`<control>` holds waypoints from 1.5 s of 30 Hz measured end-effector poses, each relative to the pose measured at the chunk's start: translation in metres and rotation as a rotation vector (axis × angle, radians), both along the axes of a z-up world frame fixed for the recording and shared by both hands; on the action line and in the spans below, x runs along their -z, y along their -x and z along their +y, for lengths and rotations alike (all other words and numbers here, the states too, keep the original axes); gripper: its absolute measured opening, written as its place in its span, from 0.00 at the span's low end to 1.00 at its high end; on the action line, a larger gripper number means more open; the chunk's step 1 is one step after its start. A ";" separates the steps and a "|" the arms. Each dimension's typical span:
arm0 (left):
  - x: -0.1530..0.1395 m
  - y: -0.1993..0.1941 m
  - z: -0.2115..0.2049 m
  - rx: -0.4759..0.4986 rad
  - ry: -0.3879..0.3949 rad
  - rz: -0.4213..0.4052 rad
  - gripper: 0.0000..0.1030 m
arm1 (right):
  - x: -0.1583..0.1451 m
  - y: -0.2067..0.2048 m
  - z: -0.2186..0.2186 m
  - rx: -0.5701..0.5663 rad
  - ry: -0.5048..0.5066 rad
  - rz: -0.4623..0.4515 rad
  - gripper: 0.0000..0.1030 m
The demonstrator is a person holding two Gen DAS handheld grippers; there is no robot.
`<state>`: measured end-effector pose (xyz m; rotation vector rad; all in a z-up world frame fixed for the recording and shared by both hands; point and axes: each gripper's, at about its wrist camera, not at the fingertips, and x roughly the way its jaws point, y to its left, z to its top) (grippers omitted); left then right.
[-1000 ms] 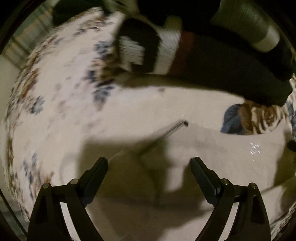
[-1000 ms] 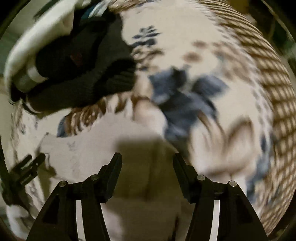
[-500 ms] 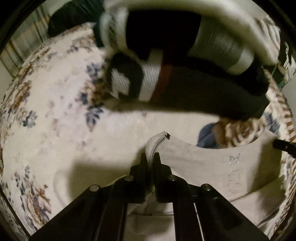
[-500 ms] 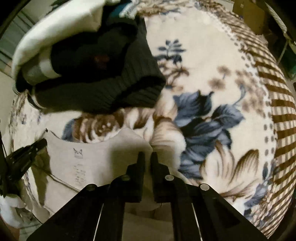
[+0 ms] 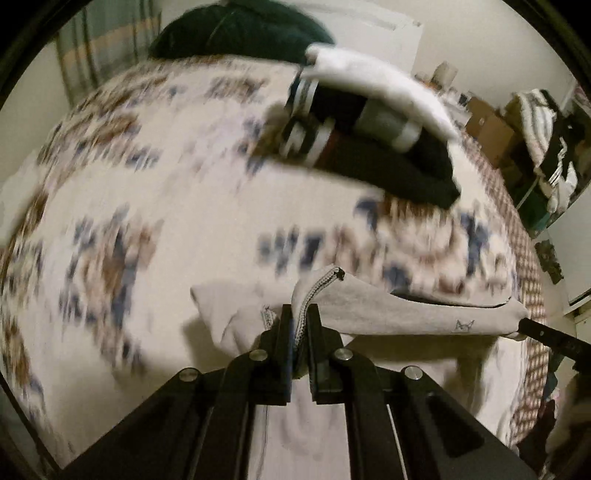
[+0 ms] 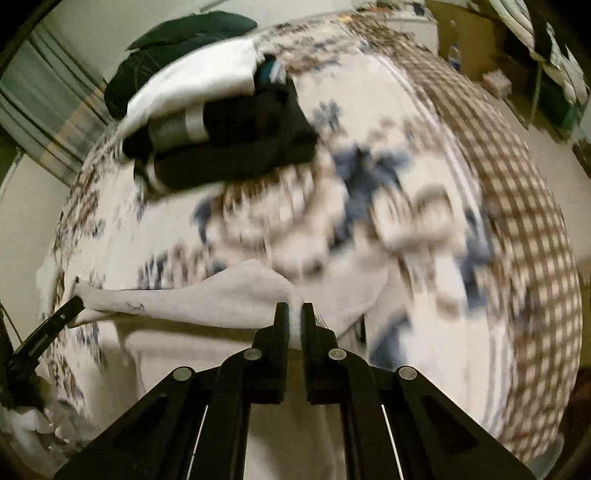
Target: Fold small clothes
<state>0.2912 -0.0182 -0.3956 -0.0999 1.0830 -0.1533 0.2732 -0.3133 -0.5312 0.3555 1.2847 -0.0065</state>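
A light grey garment [image 5: 388, 310] with a zipper and a small cat logo hangs stretched between my two grippers above the floral blanket [image 5: 155, 206]. My left gripper [image 5: 300, 312] is shut on its zippered edge. My right gripper [image 6: 294, 310] is shut on the other edge of the garment [image 6: 207, 299]. The right gripper's tip shows at the right of the left wrist view [image 5: 546, 334]. The left gripper's tip shows at the left of the right wrist view [image 6: 55, 323]. The garment's lower part droops toward me below the fingers.
A stack of folded clothes [image 5: 373, 133], black, grey and white, lies on the blanket beyond the garment; it also shows in the right wrist view [image 6: 221, 122]. A dark green pillow [image 5: 240, 29] lies at the bed's far end. Boxes and hanging clothes [image 5: 546, 140] stand at the right.
Both grippers closed on the grey garment's edges, then lifted it off the blanket. The view has pulled back and up from the bed.
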 end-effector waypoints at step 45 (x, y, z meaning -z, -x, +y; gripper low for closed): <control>0.130 -0.034 0.035 0.222 0.246 0.293 0.76 | 0.132 0.027 -0.045 -0.154 -0.315 0.311 0.95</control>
